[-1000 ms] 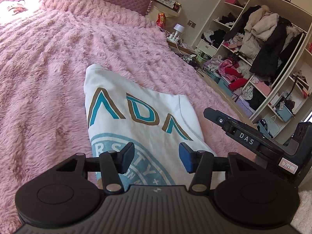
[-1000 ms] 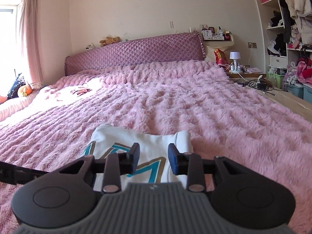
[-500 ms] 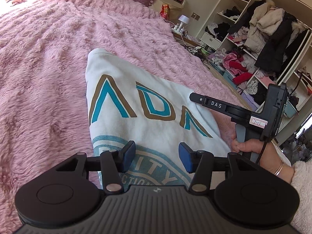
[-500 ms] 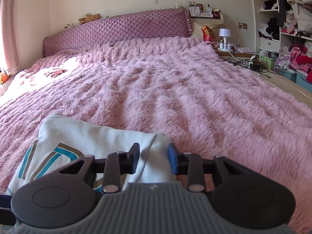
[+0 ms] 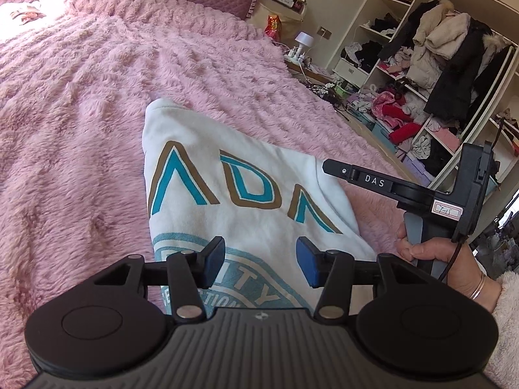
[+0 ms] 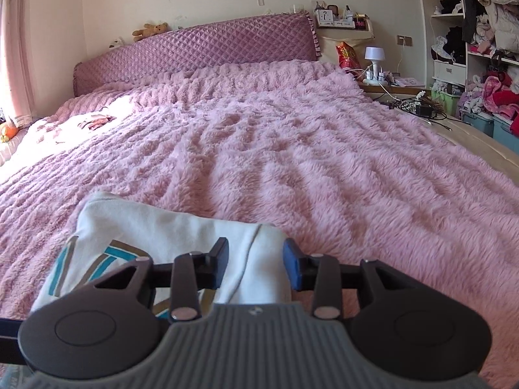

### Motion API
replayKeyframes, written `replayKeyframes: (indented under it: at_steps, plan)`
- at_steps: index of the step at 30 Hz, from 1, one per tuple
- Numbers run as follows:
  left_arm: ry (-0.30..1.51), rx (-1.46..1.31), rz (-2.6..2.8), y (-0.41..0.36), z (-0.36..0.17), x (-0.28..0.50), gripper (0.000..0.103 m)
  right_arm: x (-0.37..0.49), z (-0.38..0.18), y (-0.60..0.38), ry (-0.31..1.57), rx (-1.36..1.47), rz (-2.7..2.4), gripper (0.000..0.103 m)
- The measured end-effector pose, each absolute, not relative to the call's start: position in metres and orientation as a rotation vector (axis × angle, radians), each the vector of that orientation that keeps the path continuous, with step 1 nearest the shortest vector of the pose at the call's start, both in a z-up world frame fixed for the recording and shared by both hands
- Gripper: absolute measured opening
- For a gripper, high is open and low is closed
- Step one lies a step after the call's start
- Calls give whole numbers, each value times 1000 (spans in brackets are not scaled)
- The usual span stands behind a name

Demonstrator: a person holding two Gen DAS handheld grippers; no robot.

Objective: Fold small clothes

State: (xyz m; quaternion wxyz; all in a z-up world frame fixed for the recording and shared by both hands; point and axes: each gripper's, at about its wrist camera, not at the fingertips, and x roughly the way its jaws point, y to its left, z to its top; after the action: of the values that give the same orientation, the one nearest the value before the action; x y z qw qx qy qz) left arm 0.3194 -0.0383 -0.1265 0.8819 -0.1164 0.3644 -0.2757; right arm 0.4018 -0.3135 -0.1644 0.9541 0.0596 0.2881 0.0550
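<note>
Still unpinched, right gripper (image 6: 255, 259) fingers opening astride shirt (image 5: 246, 194) hem, left gripper (image 5: 261, 257) fingers spread above print; could snag bed (image 6: 324, 162) fur instead.

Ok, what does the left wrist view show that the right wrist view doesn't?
Only the left wrist view shows the right gripper's handle in the person's hand, plus the shirt's round blue print. Only the right wrist view shows the teddy bear on the headboard. Both show the white shirt on the pink blanket, under open jaws; the right gripper is opening.
</note>
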Motion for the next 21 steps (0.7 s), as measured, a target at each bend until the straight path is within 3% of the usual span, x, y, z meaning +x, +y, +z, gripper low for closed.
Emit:
replayKeyframes:
  at_steps: [8,21]
  plan:
    - [751,-232,-642,-39,-115,271,62,291,-134,-324,533,132,255,33]
    - [842,-230,-620,-39,-159,273,61,241,-190,-331,687,163,255,31]
